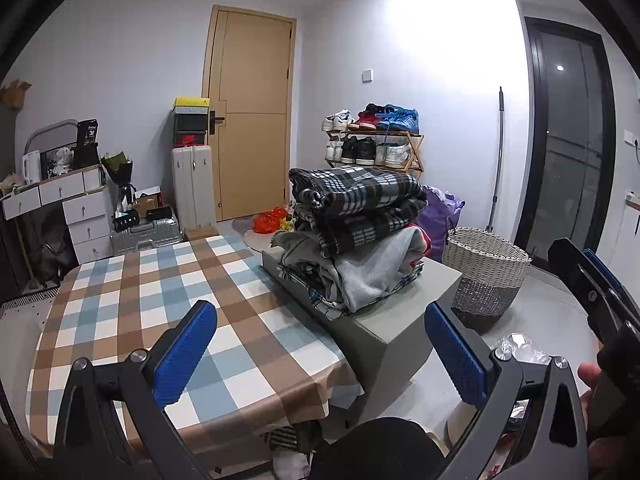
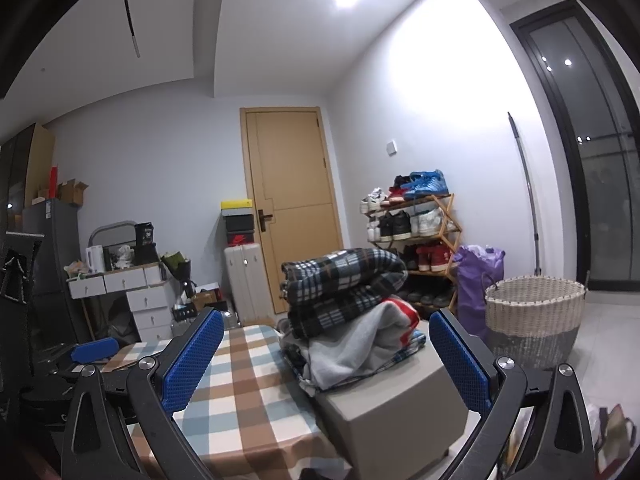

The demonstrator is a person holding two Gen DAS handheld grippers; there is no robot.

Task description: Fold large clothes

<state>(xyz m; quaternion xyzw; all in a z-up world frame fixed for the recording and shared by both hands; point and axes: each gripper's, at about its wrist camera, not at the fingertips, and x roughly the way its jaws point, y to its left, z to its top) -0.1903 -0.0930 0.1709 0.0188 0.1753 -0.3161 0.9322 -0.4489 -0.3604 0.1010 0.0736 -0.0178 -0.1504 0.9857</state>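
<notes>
A stack of folded clothes [image 1: 356,236] sits on a grey box [image 1: 384,332] at the right end of the checked table [image 1: 140,300]. A dark plaid garment [image 2: 344,280] lies on top of the stack, and a grey one [image 2: 360,348] lies under it with a bit of red showing. My left gripper [image 1: 320,354] hovers open over the table's near edge, short of the stack, with nothing between its blue pads. My right gripper [image 2: 326,360] is also open and empty, facing the stack from a little lower. Its fingers [image 1: 596,268] show at the right edge of the left wrist view.
A woven basket [image 1: 488,272] stands on the floor right of the box, with a purple bag [image 2: 476,280] and a shoe rack [image 2: 416,236] behind it. White drawers [image 1: 86,216], suitcases [image 1: 192,188] and a door [image 1: 252,112] line the far wall.
</notes>
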